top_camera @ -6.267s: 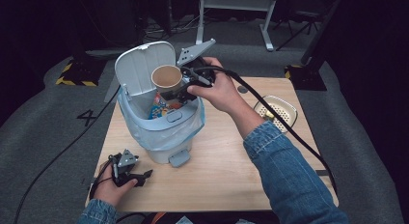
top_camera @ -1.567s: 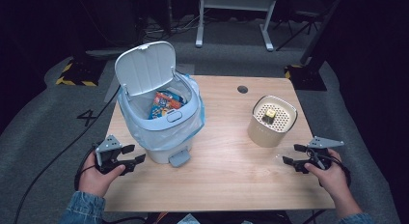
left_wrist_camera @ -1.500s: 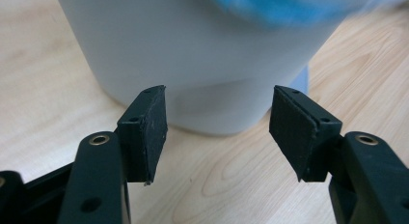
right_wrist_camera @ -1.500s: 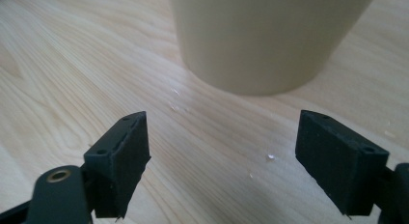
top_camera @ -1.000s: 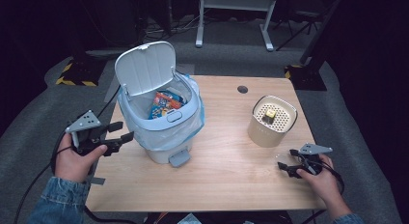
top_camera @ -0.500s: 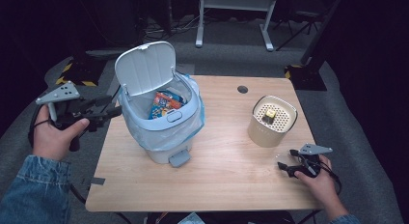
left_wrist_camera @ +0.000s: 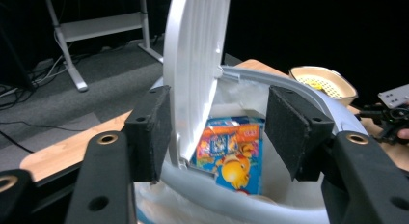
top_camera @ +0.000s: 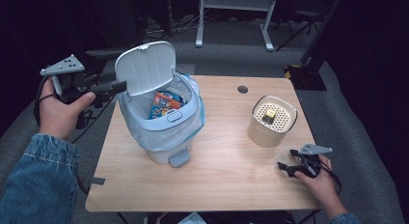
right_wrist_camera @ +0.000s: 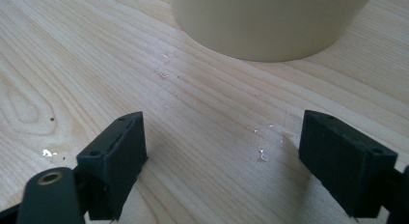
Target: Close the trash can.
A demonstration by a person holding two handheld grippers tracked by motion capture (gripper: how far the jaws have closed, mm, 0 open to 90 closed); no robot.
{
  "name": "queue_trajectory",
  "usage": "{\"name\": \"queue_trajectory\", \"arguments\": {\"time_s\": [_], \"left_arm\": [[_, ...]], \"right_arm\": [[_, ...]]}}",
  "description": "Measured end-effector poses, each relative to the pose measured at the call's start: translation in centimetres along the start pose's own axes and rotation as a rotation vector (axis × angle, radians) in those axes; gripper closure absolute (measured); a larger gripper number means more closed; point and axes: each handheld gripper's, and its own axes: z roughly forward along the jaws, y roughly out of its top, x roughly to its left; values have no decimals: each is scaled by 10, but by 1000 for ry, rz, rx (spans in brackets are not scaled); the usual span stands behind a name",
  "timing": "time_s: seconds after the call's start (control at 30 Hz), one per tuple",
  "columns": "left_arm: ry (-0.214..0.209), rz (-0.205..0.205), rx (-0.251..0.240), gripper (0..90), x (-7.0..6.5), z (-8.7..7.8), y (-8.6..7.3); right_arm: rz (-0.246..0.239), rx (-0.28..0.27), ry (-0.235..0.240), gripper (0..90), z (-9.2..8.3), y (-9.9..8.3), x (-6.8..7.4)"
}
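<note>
Left tool (left_wrist_camera: 217, 132), jaws spread, is straddling the bin (top_camera: 159, 132) lid (top_camera: 144, 67), likely about to close it; right tool (right_wrist_camera: 241, 161), unclenched, is resting near the bin.

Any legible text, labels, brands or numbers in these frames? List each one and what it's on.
None can be read.
Colourful orange and blue snack packet inside the open white pedal bin: it carries printed lettering and a cartoon figure, too blurred to read in the left gripper view and too small in the high view.
Cream perforated-top canister, light wooden table: no markings seen.
</note>
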Motion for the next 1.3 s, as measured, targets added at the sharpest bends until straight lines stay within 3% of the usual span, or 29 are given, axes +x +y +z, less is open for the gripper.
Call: {"name": "queue_trajectory", "arguments": {"time_s": [0.3, 0.5, 0.63, 0.7, 0.8, 1.2, 1.27, 1.3], "left_arm": [[-7, -5, -34, 451, -1, 6, 17], [-47, 11, 3, 454, -14, 5, 18], [-141, 9, 32, 469, -29, 10, 15], [-168, 15, 60, 469, -37, 16, 13], [-187, 26, 81, 471, -45, 23, 9], [-243, -23, 103, 542, -61, 47, -2], [-247, -22, 111, 571, -63, 51, -3], [-234, -2, 122, 603, -64, 55, -4]], "right_arm": [[0, 0, 0, 172, 0, 0, 0], [0, 0, 0, 172, 0, 0, 0], [-1, 0, 0, 172, 0, 0, 0], [-1, 0, 0, 172, 0, 0, 0], [-3, 1, 1, 171, 0, 0, 0], [-14, 1, 15, 170, -1, -1, -1], [-15, 1, 17, 171, -1, -1, -1], [-15, 1, 18, 170, -1, -1, -1]]}}
